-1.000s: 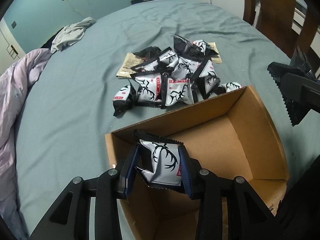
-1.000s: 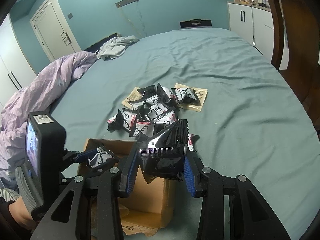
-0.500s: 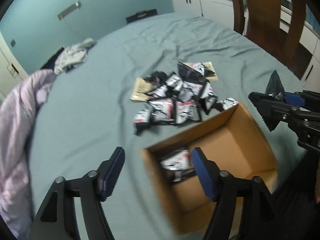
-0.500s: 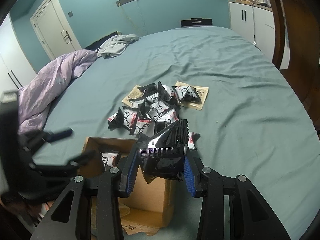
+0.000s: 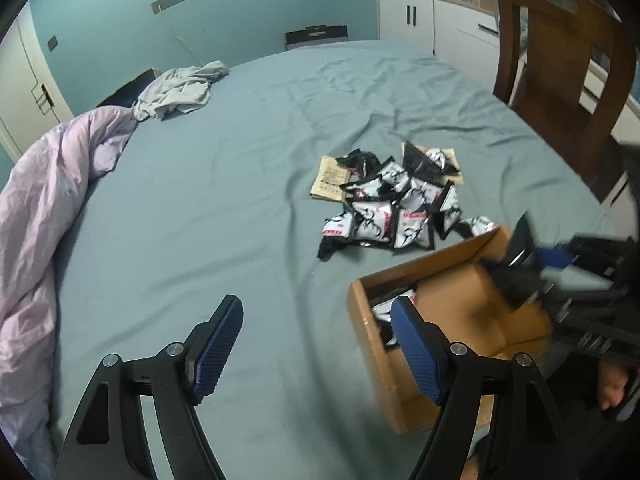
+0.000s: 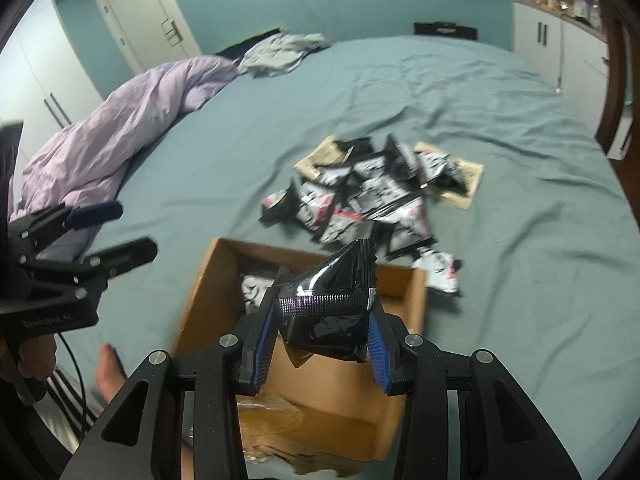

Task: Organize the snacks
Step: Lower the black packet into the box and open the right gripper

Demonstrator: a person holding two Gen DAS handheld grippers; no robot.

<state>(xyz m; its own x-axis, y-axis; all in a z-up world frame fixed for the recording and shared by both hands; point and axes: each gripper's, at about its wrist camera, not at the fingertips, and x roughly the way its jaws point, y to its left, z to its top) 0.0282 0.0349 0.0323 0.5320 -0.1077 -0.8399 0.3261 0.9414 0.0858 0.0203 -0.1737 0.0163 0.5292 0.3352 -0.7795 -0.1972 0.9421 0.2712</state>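
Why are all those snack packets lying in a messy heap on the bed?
They have not been tidied yet. The snack packets lie jumbled on the bedsheet beside the cardboard box, overlapping at odd angles. One stray packet sits apart from them.

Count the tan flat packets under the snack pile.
2: one tan packet pokes out at the pile's far left, the other at its far right. More may be hidden underneath.

Both wrist cameras look steeply down from above the bed's near edge toward its far edge. Both see the cardboard box and snack packet pile; the right view sits closer.
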